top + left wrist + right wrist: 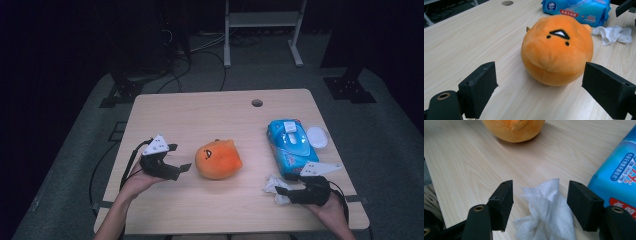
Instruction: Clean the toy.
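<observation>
— Tissue (547, 213): how does it look?
— White, crumpled, lying on the table (210, 107) beside the blue wipes pack (291, 146), between the right gripper's (280, 192) wide-open jaws, untouched.
— And the left gripper (179, 158)?
— Wide open too, holding nothing, facing the orange plush toy (557, 48).

We take this for a lab or recording room, not a home; the light wooden table (220, 107) has a cable hole (257, 103) like an office desk and stands alone on grey carpet (70, 165) against dark surroundings; black cables (192, 62) run loose over the floor behind it; black stand bases (348, 87) sit at the back corners, and a white metal frame (262, 25) rises beyond; we see no household furniture near the table.
</observation>
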The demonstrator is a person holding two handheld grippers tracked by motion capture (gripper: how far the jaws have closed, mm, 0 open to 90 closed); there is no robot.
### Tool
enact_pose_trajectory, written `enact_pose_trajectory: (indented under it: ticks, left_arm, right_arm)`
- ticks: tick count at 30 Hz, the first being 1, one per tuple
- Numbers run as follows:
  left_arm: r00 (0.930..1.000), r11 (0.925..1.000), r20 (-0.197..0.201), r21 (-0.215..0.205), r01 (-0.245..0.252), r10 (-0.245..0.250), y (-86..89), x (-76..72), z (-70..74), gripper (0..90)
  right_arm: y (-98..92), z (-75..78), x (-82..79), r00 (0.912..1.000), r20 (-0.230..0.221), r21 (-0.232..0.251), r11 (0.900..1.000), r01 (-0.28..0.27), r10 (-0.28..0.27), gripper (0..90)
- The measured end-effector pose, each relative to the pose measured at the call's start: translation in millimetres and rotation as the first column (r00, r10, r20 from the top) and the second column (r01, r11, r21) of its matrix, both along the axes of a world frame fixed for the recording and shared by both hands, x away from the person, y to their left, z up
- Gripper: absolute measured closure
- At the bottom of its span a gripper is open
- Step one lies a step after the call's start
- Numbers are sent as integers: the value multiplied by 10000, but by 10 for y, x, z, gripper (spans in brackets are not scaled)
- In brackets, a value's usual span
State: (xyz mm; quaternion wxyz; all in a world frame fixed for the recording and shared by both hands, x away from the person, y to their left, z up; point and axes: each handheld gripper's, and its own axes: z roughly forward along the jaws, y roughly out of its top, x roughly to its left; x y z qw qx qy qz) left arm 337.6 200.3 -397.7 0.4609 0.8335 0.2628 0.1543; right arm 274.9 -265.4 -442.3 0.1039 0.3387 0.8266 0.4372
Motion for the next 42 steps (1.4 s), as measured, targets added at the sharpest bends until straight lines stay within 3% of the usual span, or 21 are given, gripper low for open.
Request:
enact_pose_trajectory:
  ticks: [42]
  left_arm:
    - [9941,9976,-833,-18,-699,695,426,-340,-446,112]
  right_arm:
    - [-6,-32,-11,9999,-154,-51,10000,-1,0,359]
